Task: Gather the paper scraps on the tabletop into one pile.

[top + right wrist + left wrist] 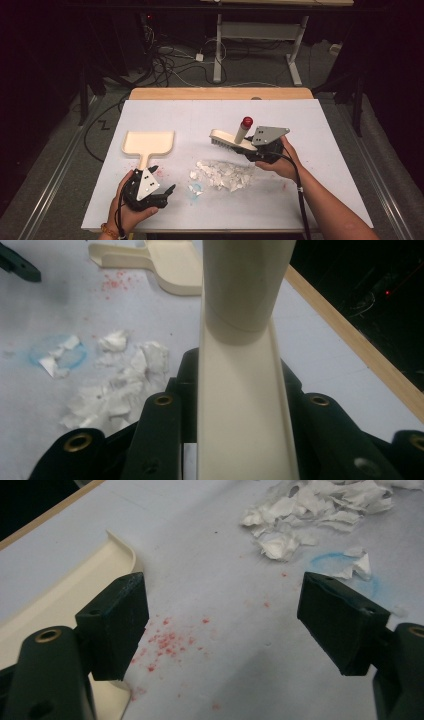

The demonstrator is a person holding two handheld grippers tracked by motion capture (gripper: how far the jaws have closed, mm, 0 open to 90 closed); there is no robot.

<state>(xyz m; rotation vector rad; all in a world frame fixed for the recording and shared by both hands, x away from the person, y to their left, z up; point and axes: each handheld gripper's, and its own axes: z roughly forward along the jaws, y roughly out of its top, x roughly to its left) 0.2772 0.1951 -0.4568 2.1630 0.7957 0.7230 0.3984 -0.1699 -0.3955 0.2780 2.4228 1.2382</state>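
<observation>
We are clamping the cream brush handle (245,405) between our right gripper (240,440) jaws, and it is running straight up the middle. To its left, torn paper scraps (117,385) are lying on the white table (320,355) near a blue ring mark (55,354). A cream dustpan (165,260) is sitting farther off, beside red specks (117,282).
</observation>
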